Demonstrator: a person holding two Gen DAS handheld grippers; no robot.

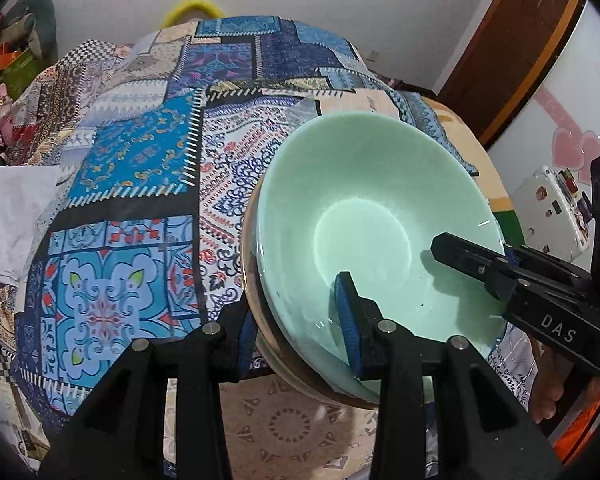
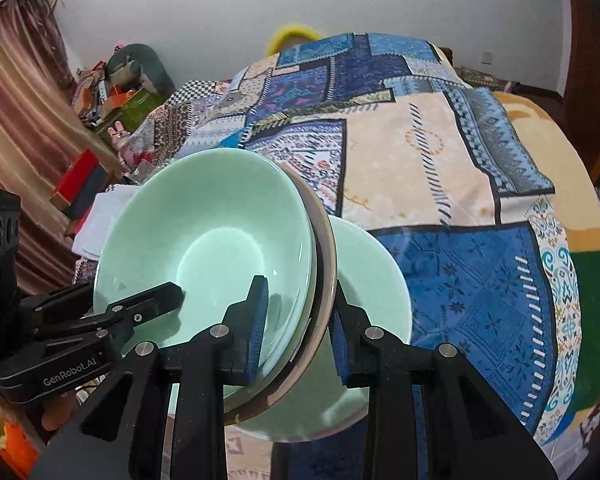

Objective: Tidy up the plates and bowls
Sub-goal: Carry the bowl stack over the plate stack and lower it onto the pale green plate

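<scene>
A stack of mint green bowls (image 1: 364, 216) nested in a brown-rimmed bowl (image 1: 260, 320) hangs tilted over the bed. My left gripper (image 1: 298, 332) is shut on the stack's near rim, one blue pad inside the top bowl and one outside. My right gripper (image 2: 298, 332) is shut on the opposite rim of the stack (image 2: 204, 248) in the same way. Each gripper shows in the other's view, the right gripper (image 1: 464, 256) and the left gripper (image 2: 148, 300). Another green bowl (image 2: 376, 272) shows below the stack; I cannot tell whether it belongs to it.
A patchwork bedspread (image 1: 140, 152) covers the bed beneath. White cloth (image 1: 8, 216) lies at its left edge. A white fridge with stickers (image 1: 556, 200) and a wooden door frame (image 1: 512, 48) stand at the right. Clutter and a curtain (image 2: 16, 128) fill the far left.
</scene>
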